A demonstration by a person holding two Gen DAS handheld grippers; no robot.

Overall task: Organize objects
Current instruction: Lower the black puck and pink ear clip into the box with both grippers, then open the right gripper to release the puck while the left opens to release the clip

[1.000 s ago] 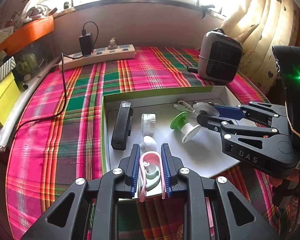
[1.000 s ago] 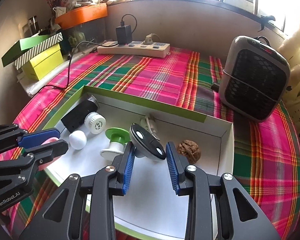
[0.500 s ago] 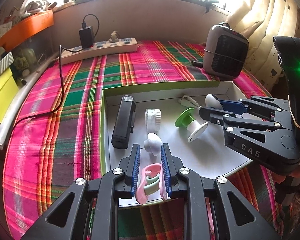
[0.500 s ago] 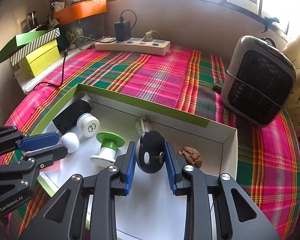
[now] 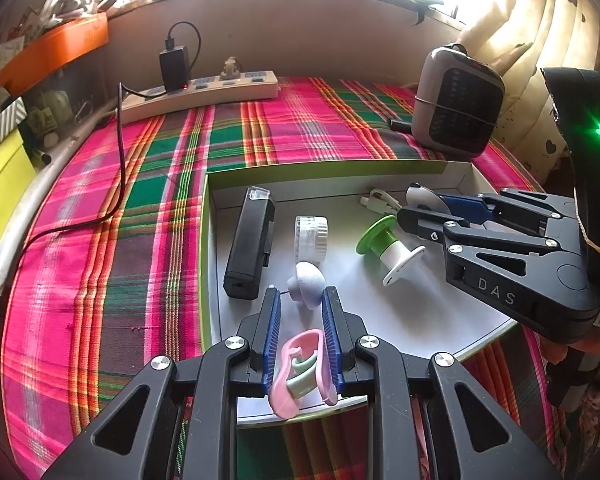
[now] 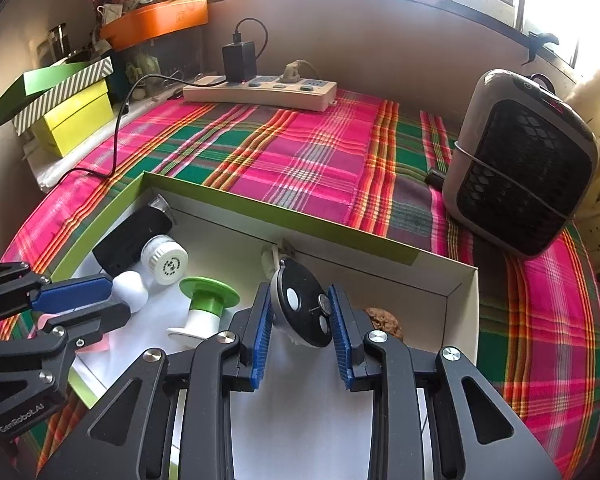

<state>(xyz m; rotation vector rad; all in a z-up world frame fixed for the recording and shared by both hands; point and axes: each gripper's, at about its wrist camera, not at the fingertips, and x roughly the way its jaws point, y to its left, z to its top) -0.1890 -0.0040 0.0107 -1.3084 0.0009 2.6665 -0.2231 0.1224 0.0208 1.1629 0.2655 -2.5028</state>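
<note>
A shallow white box with a green rim (image 5: pixel 324 168) (image 6: pixel 260 208) lies on the plaid cloth. My left gripper (image 5: pixel 300 300) hangs over its near edge, shut on a pink and green clip (image 5: pixel 300 364). Over the right half of the box, my right gripper (image 6: pixel 298 292) is shut on a black round disc (image 6: pixel 304 308) with white spots, held upright. In the left wrist view the right gripper (image 5: pixel 424 208) comes in from the right. Inside the box lie a black rectangular device (image 5: pixel 250 244), a white ribbed cap (image 5: pixel 310 238), a white knob (image 5: pixel 306 284), a green and white spool (image 5: pixel 384 248), a white cable (image 5: pixel 376 200) and a walnut (image 6: pixel 384 322).
A power strip (image 5: pixel 204 92) with a black charger and its cord runs along the back wall. A grey heater (image 5: pixel 456 104) stands at the back right beside a curtain. Yellow and striped boxes (image 6: pixel 76 120) and an orange tray (image 6: pixel 156 20) sit at the left.
The right jaws closed on the black disc, which went from lying tilted to upright between the pads. The left gripper kept hold of the pink clip throughout.
</note>
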